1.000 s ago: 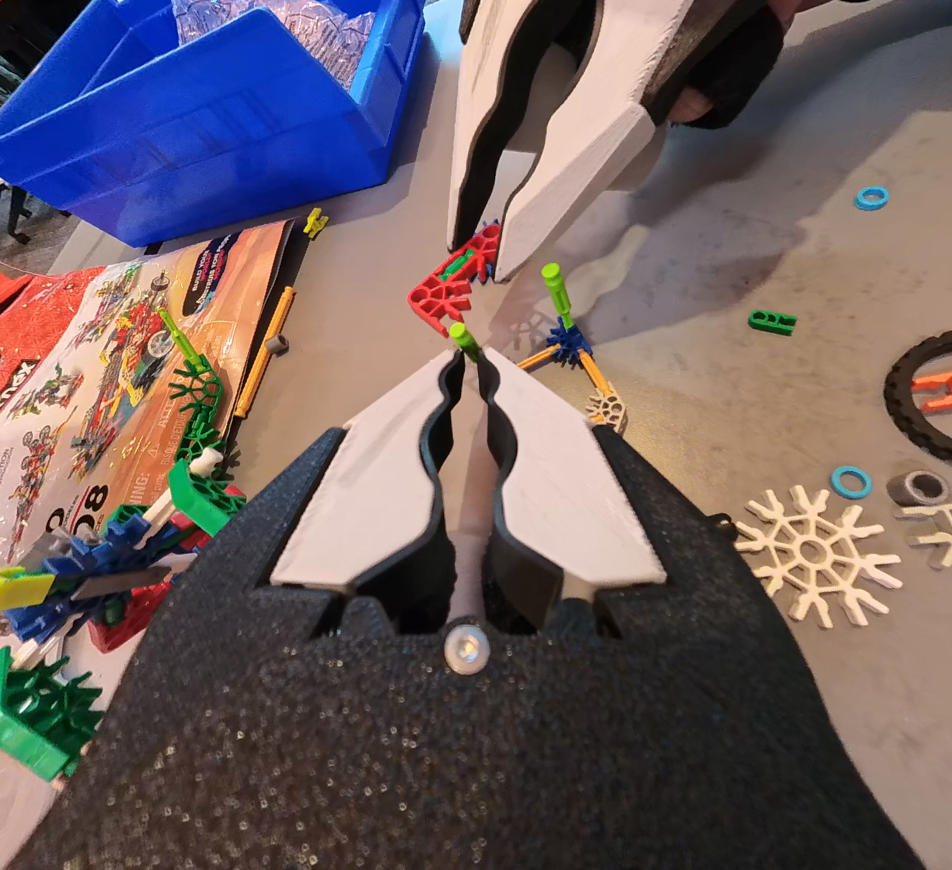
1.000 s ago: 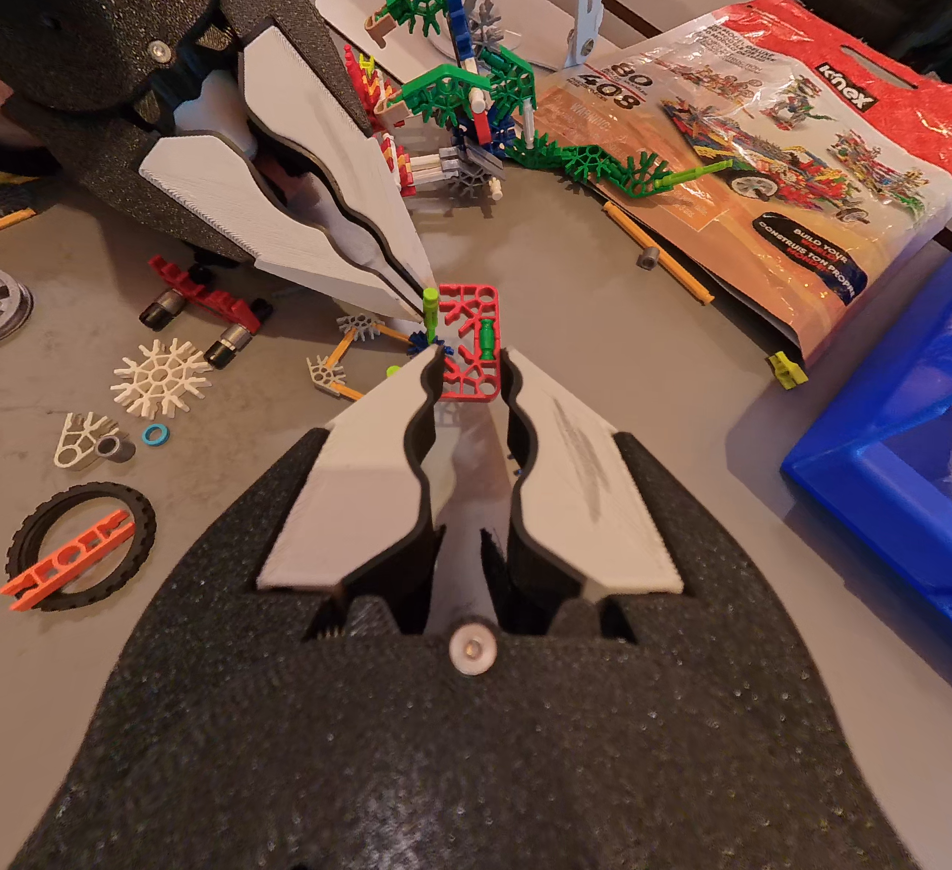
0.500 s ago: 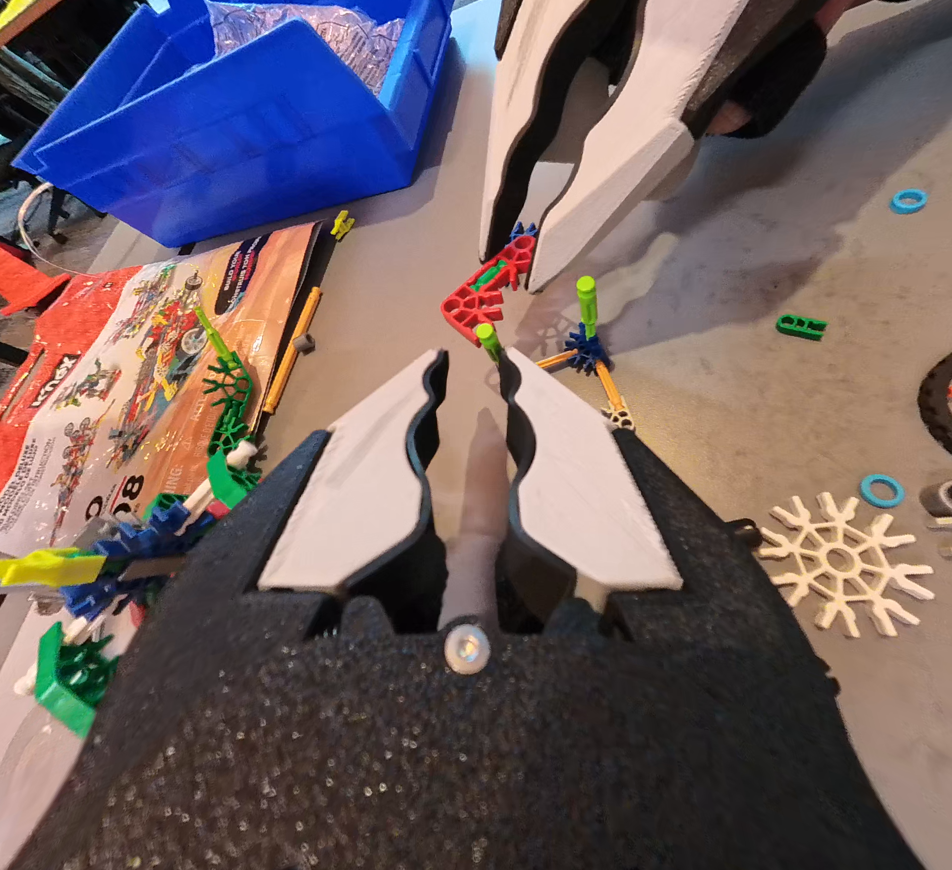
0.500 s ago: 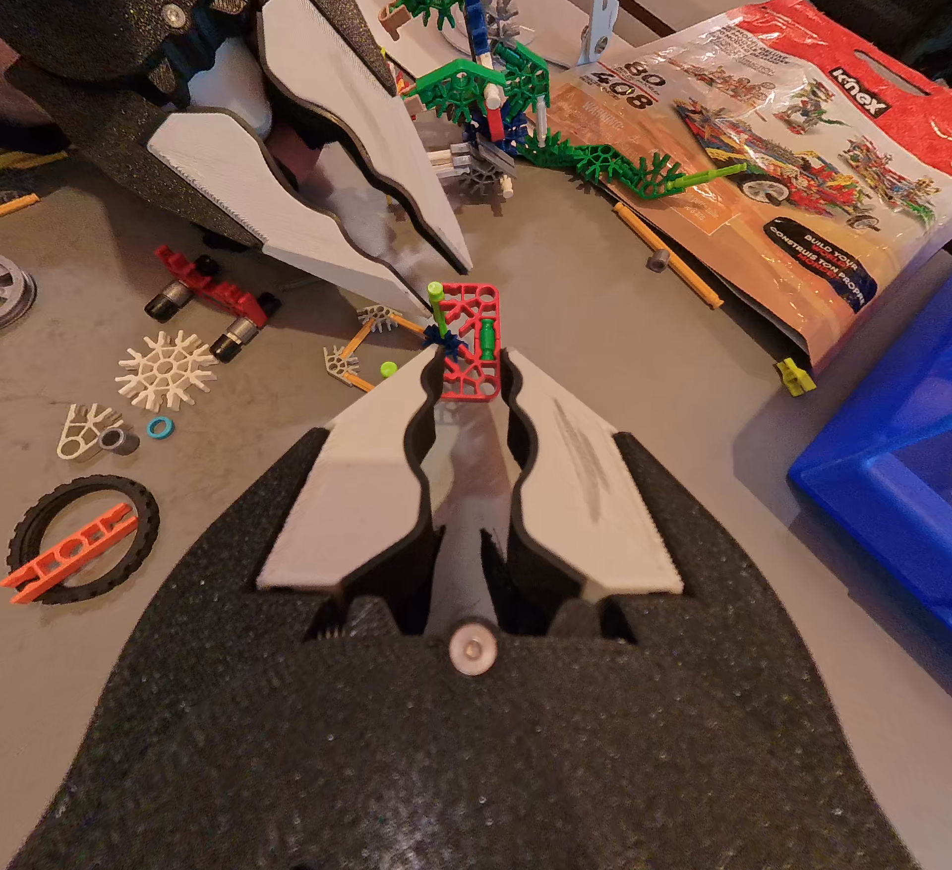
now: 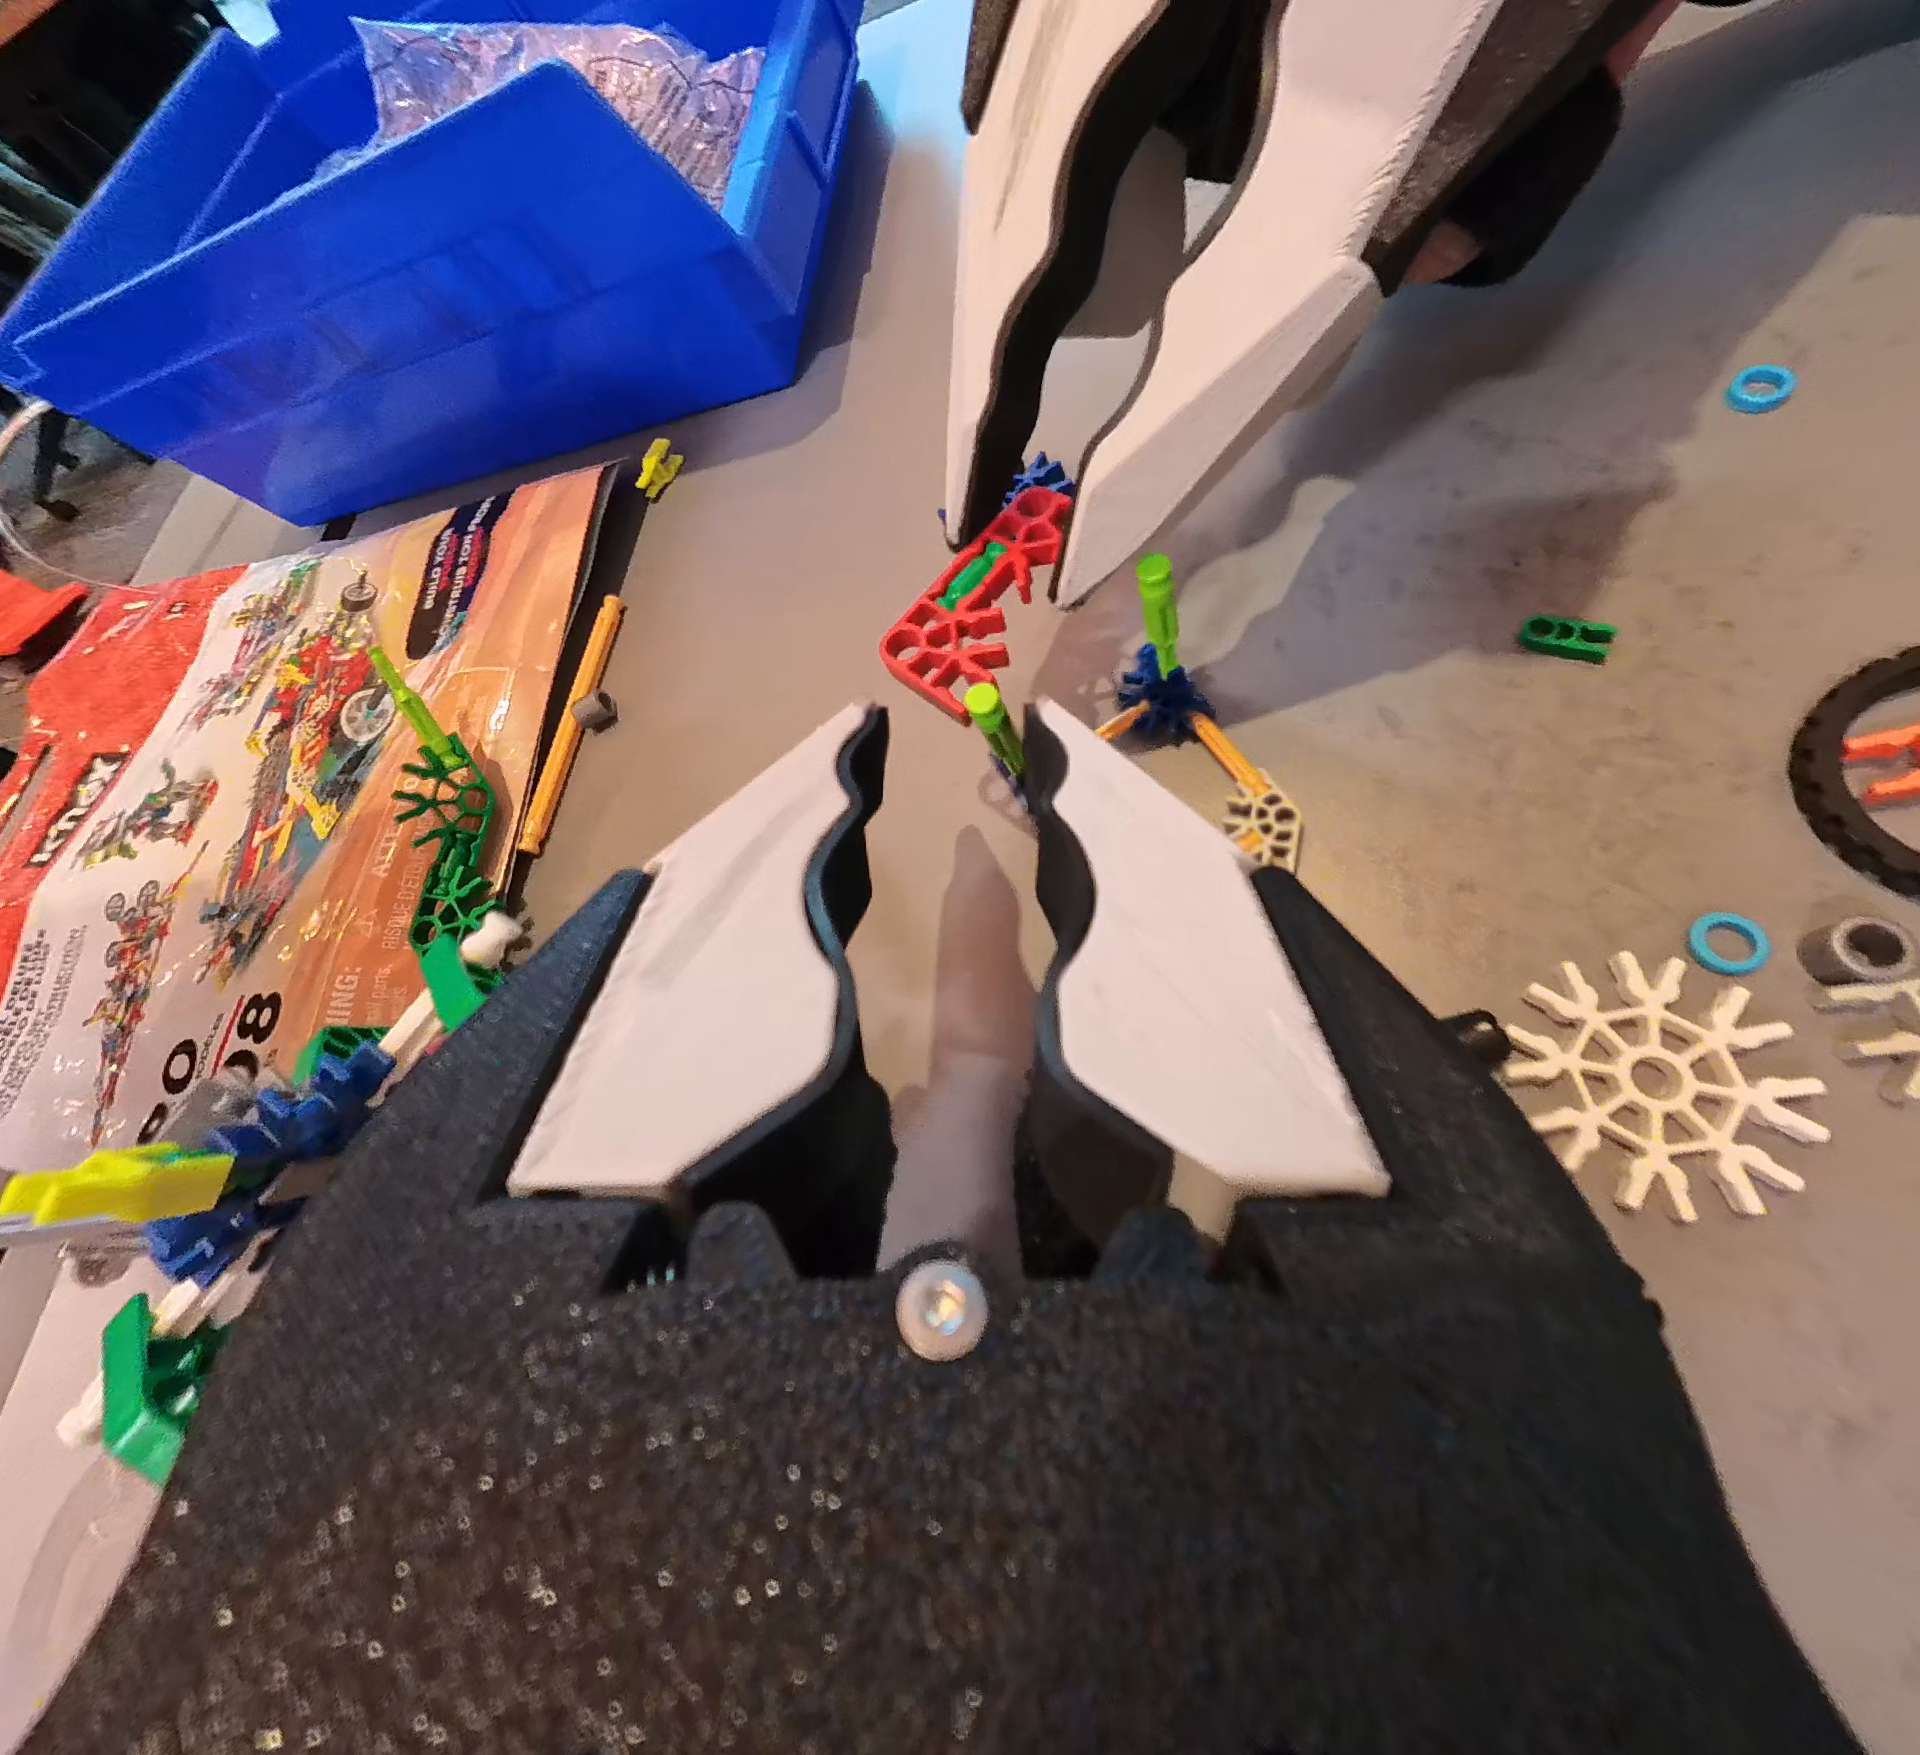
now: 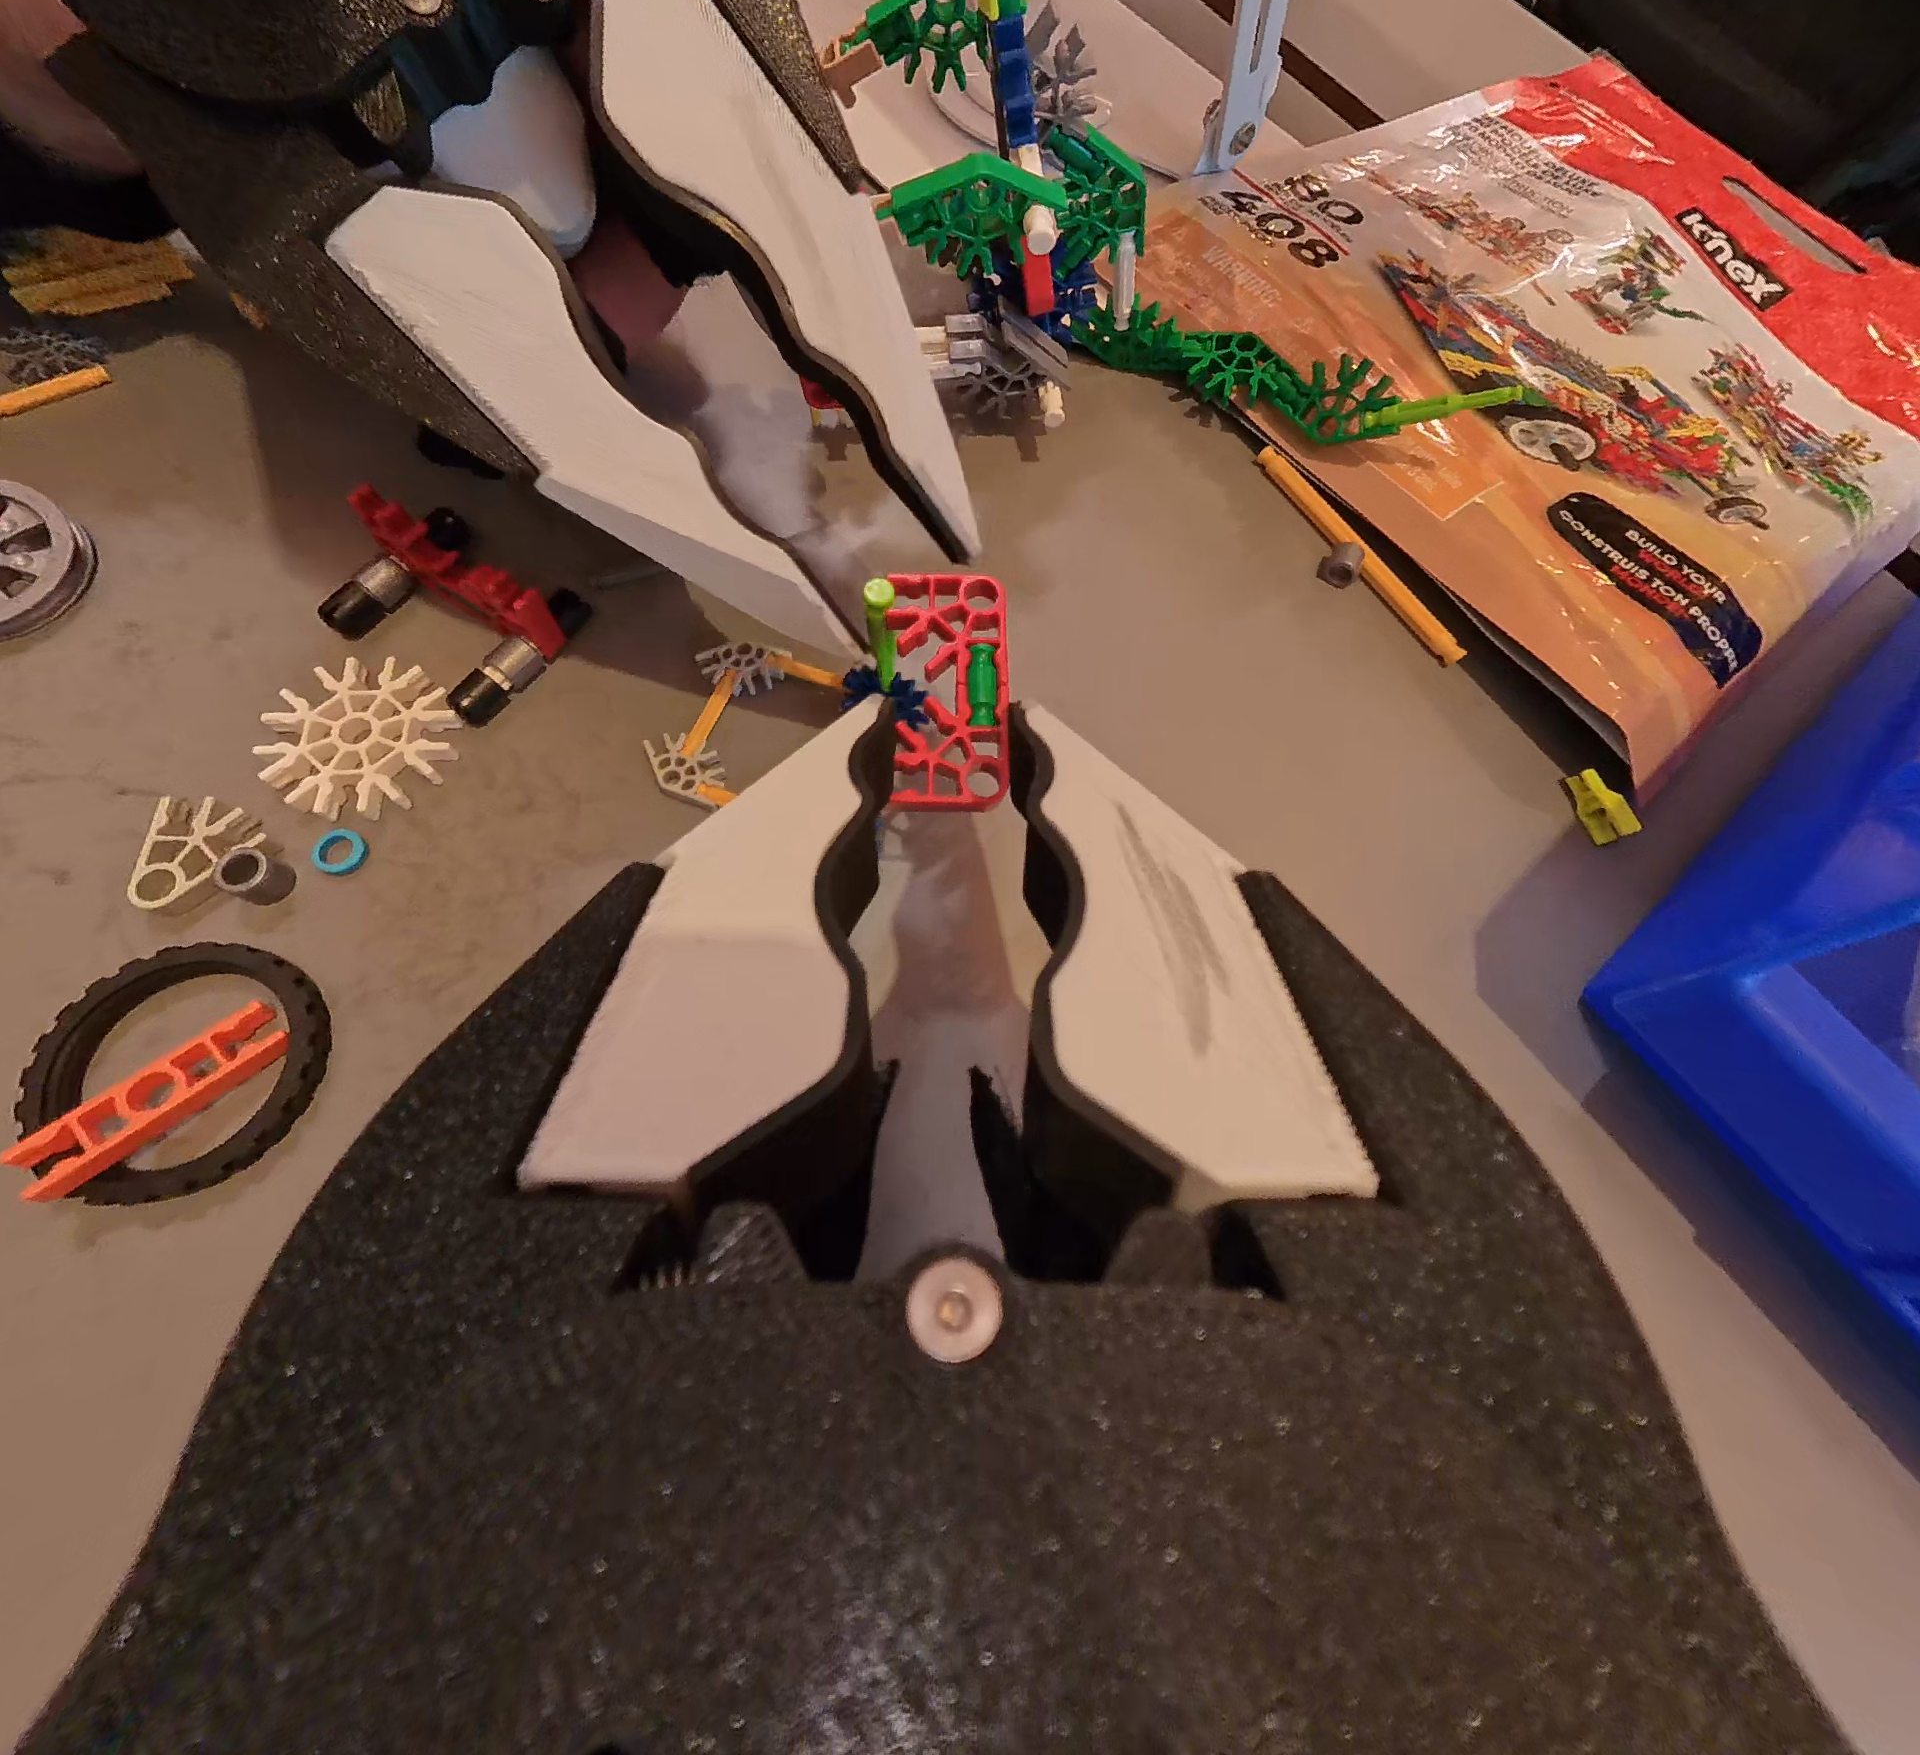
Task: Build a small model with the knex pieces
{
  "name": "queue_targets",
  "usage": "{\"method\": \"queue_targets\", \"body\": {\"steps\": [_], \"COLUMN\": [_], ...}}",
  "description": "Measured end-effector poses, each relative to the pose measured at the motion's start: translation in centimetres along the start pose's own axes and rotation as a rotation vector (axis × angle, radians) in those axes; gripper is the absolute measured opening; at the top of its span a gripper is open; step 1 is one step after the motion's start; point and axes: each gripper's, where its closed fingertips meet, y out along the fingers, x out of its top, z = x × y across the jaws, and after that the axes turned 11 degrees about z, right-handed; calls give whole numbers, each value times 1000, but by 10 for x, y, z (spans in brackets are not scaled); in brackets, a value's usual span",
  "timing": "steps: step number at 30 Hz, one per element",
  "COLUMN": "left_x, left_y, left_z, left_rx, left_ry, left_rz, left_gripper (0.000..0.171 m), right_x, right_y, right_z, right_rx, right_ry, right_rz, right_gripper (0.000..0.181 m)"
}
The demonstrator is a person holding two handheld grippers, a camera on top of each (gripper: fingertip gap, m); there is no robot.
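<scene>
- The right gripper has its two white fingers closed part-way onto a red openwork plastic connector panel, which stands on edge between the tips with its far end sticking out toward twelve o'clock; the grip seems to hold it steady above the table.
- A short green plastic rod is clipped along that panel.
- The left gripper is spread open and holds nothing. Its right fingertip sits just beside a lime-green plastic rod; whether they touch I cannot tell.
- In the left wrist view that rod rises from a small assembly at one o'clock: a dark blue snowflake-shaped connector with thin orange rods and a second lime rod upright.
- The grey tabletop carries loose parts: a white snowflake connector at four o'clock, a black rubber tyre at three.
- A deep blue plastic bin with a clear bag sits at ten o'clock, a printed product bag at nine.
- In the right wrist view a green-and-blue built model stands at twelve o'clock.
</scene>
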Motion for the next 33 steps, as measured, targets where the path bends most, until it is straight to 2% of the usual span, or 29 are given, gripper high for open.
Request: {"method": "queue_targets", "body": {"steps": [6,14,33], "left_x": [0,0,-3], "left_y": [-8,-7,-4], "left_z": [1,0,-18], "left_rx": [-26,-24,-96], "left_ry": [-4,16,69], "left_rz": [-19,-25,-13], "left_gripper": [24,28,26], "right_x": [1,0,2], "right_y": [0,-1,-1], "right_z": [3,6,23], "right_rx": [11,26,83], "right_ry": [-12,-25,-91], "right_rz": [-4,-2,-5], "right_gripper": [20,20,20]}}
